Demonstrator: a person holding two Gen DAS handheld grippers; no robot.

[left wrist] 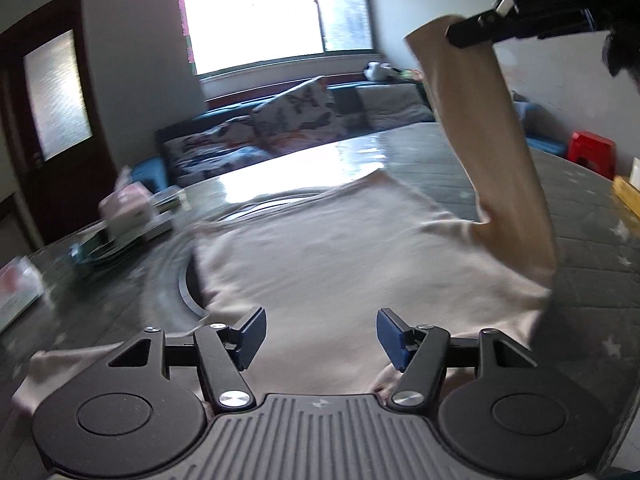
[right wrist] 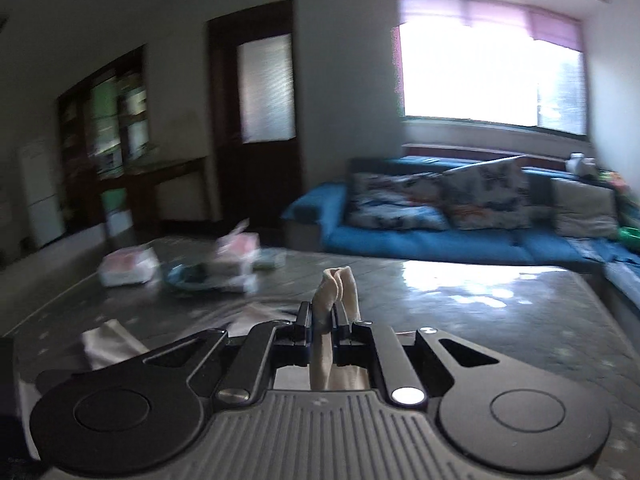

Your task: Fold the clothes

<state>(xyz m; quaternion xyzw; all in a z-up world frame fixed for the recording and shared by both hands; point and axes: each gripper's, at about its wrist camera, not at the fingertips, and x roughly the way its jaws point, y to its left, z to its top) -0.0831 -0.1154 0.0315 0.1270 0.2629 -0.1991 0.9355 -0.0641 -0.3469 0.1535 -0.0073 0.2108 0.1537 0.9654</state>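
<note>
Folding: early, right gripper (right wrist: 323, 320) pinching shirt (left wrist: 320, 248) sleeve, lifted at right | left gripper (left wrist: 320, 336) spread, empty, above near hem | shirt flat on surface (left wrist: 440, 152), folds left to do | left view shows whole shirt; right view only pinched cloth, far clutter

"DAS" (faint) on right gripper (left wrist: 472, 34).
</note>
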